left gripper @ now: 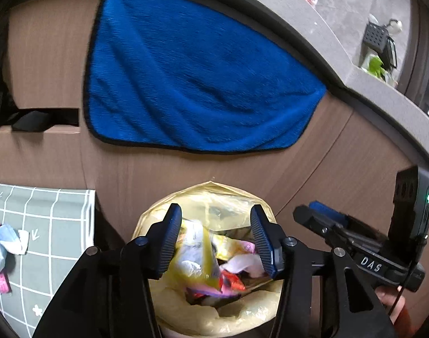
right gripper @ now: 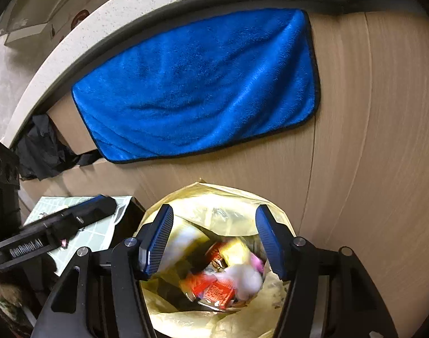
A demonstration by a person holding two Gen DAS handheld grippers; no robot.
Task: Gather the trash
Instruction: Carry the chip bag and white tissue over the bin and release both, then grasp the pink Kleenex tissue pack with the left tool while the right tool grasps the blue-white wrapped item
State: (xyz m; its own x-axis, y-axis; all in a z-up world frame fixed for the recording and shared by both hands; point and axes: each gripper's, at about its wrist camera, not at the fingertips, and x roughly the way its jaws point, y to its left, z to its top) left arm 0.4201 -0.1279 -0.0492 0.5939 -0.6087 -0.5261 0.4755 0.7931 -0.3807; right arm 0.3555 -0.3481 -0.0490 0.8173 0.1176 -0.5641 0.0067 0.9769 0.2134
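— Look at the left gripper (left gripper: 216,242) first, low in the middle of its own view. What are the fingers (left gripper: 169,242) doing?

— Spread apart, released. Both blue ribbed pads are clear of everything; a yellow wrapper (left gripper: 199,256) shows blurred in the gap between them, but I can't see either pad pressing on it.

— And the right gripper (right gripper: 214,242)?

— Same story. Its fingers (right gripper: 156,242) stand wide, nothing clamped. Between them, lower down, you see straight into the bin.

— So where is the trash?

— In the trash bin (right gripper: 214,197), lined with a pale yellow bag (left gripper: 214,197), at the bottom centre of both views. Inside lies a heap of wrappers (right gripper: 214,287): red-orange packets, something yellow, a pink and white crumpled bit at the right of the heap. All rather smeared.

— Anything left outside it?

— At the left edge of the left view, on a grey-green grid-patterned cloth (left gripper: 59,225), there is a crumpled white and pale blue piece (left gripper: 3,242) with a pink scrap below it. Well apart from the bin.

— And behind?

— A brown cabinet front (left gripper: 313,169) with a blue towel (left gripper: 192,70) hanging flat against it, filling the upper middle. Above runs a pale stone countertop (right gripper: 147,0). Something black (right gripper: 42,149) hangs at the towel's left.
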